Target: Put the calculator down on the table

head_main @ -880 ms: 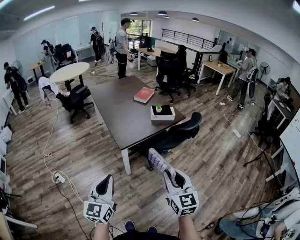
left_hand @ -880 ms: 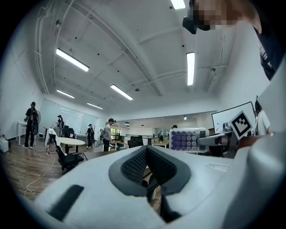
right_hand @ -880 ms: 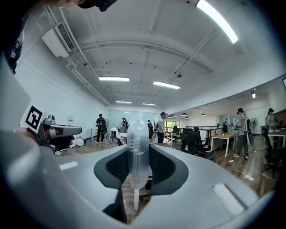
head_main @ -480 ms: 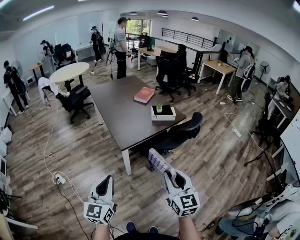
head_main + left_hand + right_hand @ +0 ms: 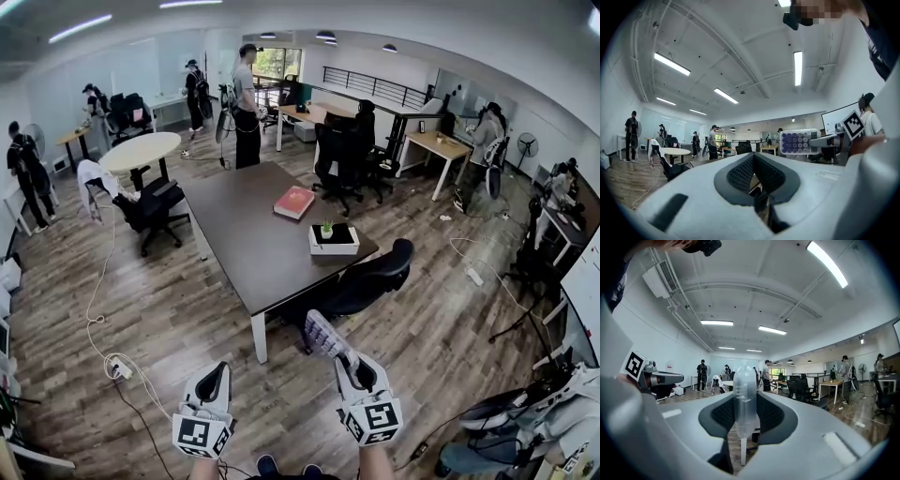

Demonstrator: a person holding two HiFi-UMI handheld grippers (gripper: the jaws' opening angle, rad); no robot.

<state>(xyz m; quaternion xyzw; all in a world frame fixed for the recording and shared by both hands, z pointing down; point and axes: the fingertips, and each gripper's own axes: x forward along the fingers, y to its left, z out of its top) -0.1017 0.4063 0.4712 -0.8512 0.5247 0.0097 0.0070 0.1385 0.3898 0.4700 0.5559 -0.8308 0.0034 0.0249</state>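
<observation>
In the head view my right gripper (image 5: pixel 346 362) is shut on a white calculator (image 5: pixel 322 335) with rows of purple keys, held in the air over the wood floor, just short of the near corner of the dark brown table (image 5: pixel 246 217). The right gripper view shows the calculator (image 5: pixel 744 392) edge-on between the pads of that gripper (image 5: pixel 744 416). Beside it, my left gripper (image 5: pixel 217 373) is shut with nothing in it. From the left gripper view, its jaws (image 5: pixel 755 179) meet, and the calculator's keypad (image 5: pixel 798 141) shows to the right.
A red book (image 5: pixel 294 202) and a white box with a small plant (image 5: pixel 334 240) lie on the table. A black office chair (image 5: pixel 367 277) stands at its near right side. A cable with a power strip (image 5: pixel 117 367) lies on the floor at left. Several people stand farther back.
Both grippers sit a little lower in the head view and the table has shifted slightly right. The calculator stays held in the right gripper. People at the back have moved a little.
</observation>
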